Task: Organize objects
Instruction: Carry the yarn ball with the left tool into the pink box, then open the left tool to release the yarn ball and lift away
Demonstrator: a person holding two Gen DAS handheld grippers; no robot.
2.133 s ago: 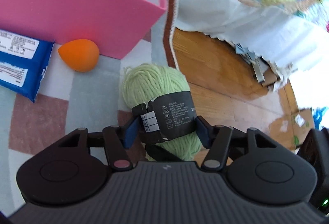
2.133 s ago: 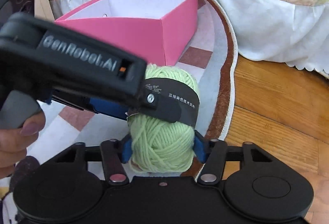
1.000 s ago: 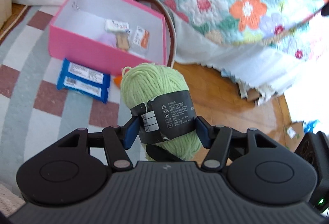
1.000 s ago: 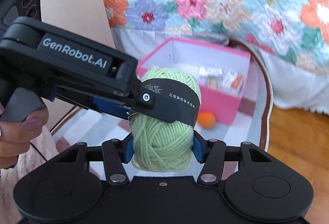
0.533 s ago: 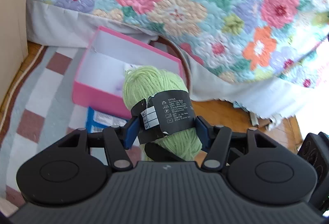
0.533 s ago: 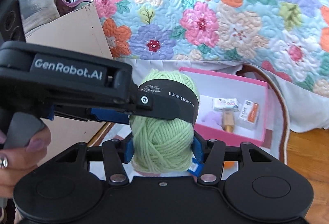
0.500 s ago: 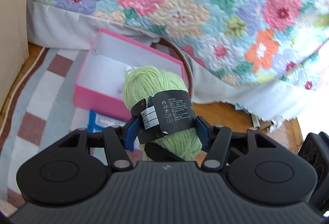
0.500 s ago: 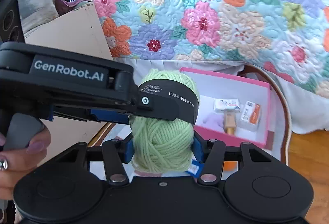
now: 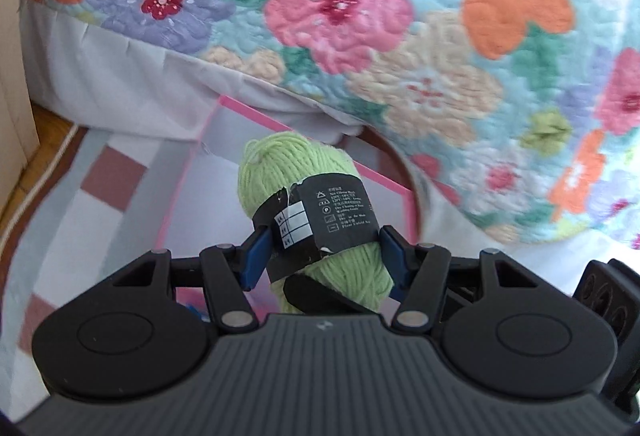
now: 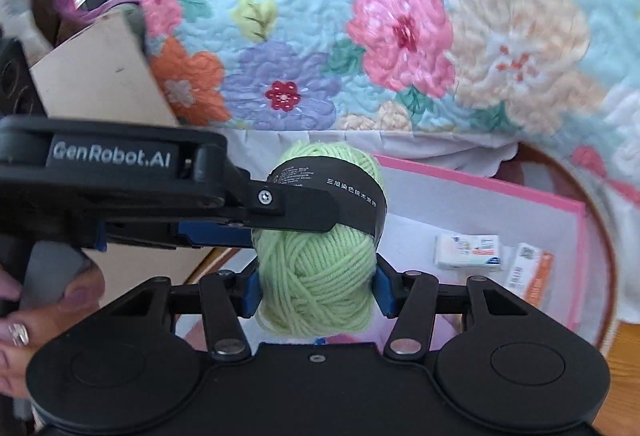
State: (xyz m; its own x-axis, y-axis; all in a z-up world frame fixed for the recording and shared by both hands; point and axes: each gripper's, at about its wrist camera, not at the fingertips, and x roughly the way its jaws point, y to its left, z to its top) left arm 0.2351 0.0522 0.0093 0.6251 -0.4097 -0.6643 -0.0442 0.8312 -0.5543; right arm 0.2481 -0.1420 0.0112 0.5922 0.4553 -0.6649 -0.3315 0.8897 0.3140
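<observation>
My left gripper (image 9: 322,256) has a ribbed dark-grey body, two round black discs, black linkage arms with silver pivot pins and blue finger pads (image 9: 254,256). My right gripper (image 10: 316,286) is smooth black with the same blue pads. White "GenRobot.AI" lettering and a silver screw mark the left one's side. My left hand (image 10: 36,320) shows mauve nails.

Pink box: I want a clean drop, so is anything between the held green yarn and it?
Nothing shows: in the right wrist view the green yarn, clamped by both grippers, hangs over the pink box with only air between.
</observation>
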